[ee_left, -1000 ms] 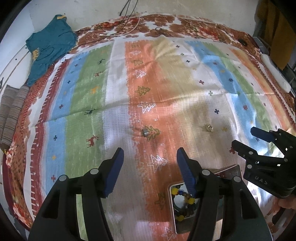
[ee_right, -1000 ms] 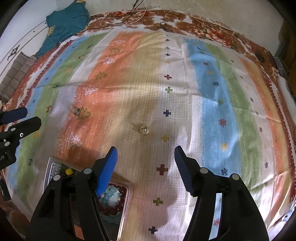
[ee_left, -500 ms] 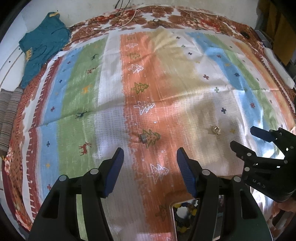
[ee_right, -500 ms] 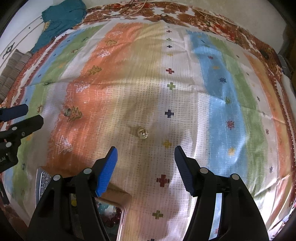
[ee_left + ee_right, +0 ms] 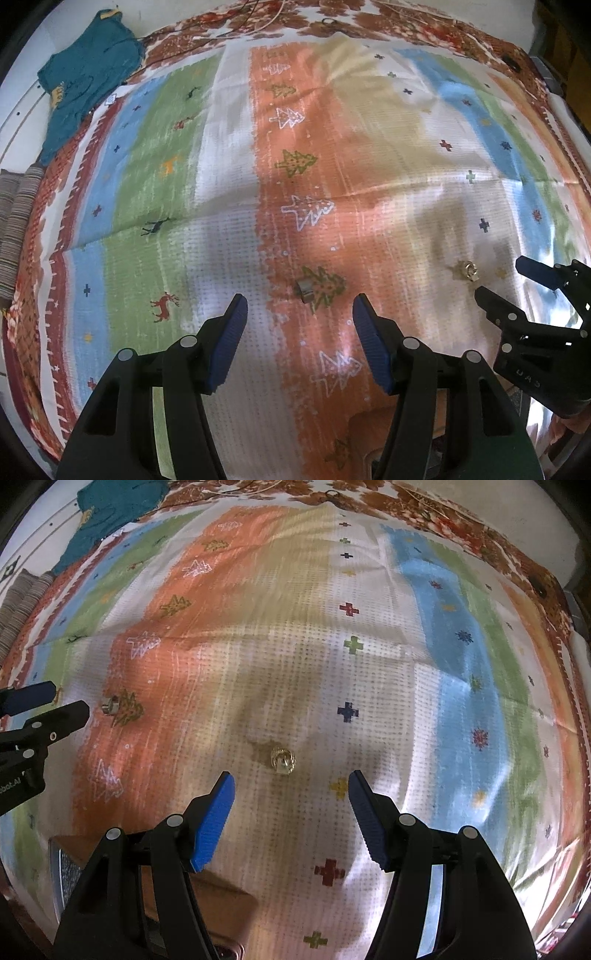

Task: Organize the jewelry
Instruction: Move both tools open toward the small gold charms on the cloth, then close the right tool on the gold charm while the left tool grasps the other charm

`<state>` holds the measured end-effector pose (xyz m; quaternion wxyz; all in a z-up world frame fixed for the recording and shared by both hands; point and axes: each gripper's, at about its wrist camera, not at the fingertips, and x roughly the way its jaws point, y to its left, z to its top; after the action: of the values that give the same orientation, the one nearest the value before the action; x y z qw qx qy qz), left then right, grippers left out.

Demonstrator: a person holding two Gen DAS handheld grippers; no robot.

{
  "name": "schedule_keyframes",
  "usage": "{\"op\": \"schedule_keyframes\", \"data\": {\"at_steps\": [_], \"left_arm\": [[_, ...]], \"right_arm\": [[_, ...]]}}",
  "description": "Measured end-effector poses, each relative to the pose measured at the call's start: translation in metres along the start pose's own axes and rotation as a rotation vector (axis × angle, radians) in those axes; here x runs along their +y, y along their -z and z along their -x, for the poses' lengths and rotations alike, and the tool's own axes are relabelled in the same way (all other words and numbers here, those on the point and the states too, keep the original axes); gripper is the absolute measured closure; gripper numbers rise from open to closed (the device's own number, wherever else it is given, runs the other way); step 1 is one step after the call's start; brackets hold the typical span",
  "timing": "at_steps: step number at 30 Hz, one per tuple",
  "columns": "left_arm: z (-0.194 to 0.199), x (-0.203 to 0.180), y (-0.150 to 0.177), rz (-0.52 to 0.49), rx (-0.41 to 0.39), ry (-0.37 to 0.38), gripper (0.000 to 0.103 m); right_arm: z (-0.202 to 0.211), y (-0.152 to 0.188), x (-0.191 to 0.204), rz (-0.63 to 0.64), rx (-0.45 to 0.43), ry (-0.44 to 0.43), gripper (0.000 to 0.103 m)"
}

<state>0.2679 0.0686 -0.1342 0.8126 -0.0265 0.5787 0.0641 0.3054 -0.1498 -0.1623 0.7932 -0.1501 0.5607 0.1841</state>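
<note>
A small silver ring (image 5: 306, 291) lies on the orange stripe of the cloth, just ahead of my left gripper (image 5: 298, 315), which stands open with nothing between its blue pads. The same silver ring (image 5: 109, 704) shows at the left of the right wrist view. A gold ring (image 5: 283, 761) rests on the pale stripe, just beyond my right gripper (image 5: 290, 788), also open and empty. From the left wrist view the gold ring (image 5: 467, 270) lies close to the right gripper (image 5: 506, 277). The left gripper (image 5: 48, 705) enters the right wrist view from the left edge.
A striped, patterned bedspread (image 5: 229, 184) covers the whole surface. A teal garment (image 5: 85, 74) lies at its far left corner beside a striped cushion (image 5: 14, 218). A metal jewelry box (image 5: 64, 867) sits at the near edge, mostly hidden behind the gripper bodies.
Both grippers have moved forward and down toward the cloth. Each ring now sits larger and closer to its gripper's tips. The jewelry box has slid nearly out of view at the bottom.
</note>
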Motion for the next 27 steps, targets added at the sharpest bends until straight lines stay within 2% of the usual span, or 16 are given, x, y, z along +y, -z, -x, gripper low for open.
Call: {"op": "schedule_keyframes", "data": {"at_steps": [9,13,22,24,26,27], "left_arm": [[-0.016,0.001,-0.008,0.008,0.028,0.009,0.044],[-0.025,0.002,-0.012,0.01,0.045,0.024,0.049],[-0.045,-0.005,-0.017,-0.016,0.082,0.028,0.068],[-0.047,-0.006,-0.017,-0.018,0.096,0.031,0.076],[-0.05,-0.008,-0.017,-0.026,0.103,0.027,0.083],[-0.051,-0.009,-0.016,-0.025,0.105,0.024,0.083]], "right_arm": [[-0.017,-0.007,0.0,-0.018,0.027,0.001,0.039],[-0.023,-0.01,0.001,-0.011,0.035,0.004,0.042],[-0.035,-0.017,0.009,-0.006,0.052,0.002,0.06],[-0.035,-0.017,0.01,-0.008,0.053,0.002,0.07],[-0.035,-0.017,0.01,-0.011,0.056,0.005,0.076],[-0.035,-0.017,0.01,-0.013,0.059,0.003,0.079]]}}
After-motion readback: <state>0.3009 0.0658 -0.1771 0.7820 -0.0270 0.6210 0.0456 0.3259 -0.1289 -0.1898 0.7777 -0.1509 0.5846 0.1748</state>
